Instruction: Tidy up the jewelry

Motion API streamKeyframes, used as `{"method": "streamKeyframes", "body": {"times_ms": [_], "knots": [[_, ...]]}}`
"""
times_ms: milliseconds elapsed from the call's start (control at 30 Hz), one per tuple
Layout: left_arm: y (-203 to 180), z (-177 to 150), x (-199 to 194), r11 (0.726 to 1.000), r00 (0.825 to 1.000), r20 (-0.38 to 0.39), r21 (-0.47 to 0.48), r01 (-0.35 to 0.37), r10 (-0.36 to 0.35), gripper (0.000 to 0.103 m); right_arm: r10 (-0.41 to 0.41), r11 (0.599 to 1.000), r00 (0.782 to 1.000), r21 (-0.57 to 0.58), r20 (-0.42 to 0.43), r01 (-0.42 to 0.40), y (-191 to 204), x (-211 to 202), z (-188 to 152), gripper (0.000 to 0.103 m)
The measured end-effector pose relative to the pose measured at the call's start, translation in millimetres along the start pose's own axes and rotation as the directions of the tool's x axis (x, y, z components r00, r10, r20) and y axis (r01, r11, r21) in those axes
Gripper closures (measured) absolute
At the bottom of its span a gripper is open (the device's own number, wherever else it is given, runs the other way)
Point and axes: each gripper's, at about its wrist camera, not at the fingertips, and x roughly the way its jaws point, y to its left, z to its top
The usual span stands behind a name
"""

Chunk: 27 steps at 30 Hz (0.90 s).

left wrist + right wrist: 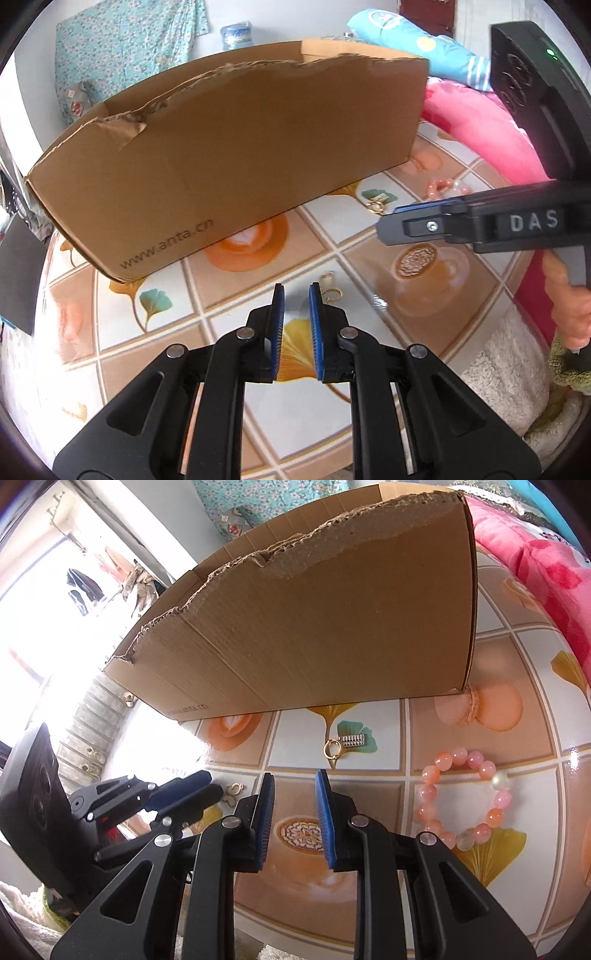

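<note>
cardboard box with torn rim, inside hidden. bead bracelet, gold ring outside. left gripper, right gripper slightly spread, pinching nothing.

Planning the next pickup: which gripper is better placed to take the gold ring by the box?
Right. The gold ring lies just ahead of the right gripper, whose jaws stand apart and empty. The left gripper points at the gold earrings instead.

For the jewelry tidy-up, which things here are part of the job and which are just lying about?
Job:
- bead bracelet
- gold ring
- silver clip
- gold earrings
- cardboard box, probably where they go

Lying about:
- pink quilt
- blue pillow
- floral cloth
- water jug
</note>
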Motion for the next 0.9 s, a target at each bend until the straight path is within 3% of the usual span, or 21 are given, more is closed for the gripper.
{"method": "streamKeyframes", "body": {"times_ms": [300,567,733,900], "knots": [[0.3,-1.8,-4.8,1.0,1.0,-0.003,-0.027,0.012,-0.012,0.09,0.003,1.0,1.0,0.007,0.0,-0.003,-0.2,2.5,-3.5,0.08],[7.6,1.2,-6.0,0.983,0.993,0.006,-0.142,0.114,-0.115,0.08,0.014,1.0,1.0,0.014,0.003,-0.014,-5.2,2.0,-3.2,0.08],[1.3,-0.1,0.1,0.98,0.995,0.0,-0.168,0.102,-0.103,0.08,0.021,1.0,1.0,0.016,0.004,-0.021,-7.7,0.8,-3.2,0.08],[-8.3,-0.5,2.0,0.988,0.999,0.014,-0.147,0.047,-0.046,0.08,0.028,0.999,1.0,0.021,0.007,-0.028,-10.8,-1.3,-3.2,0.08]]}}
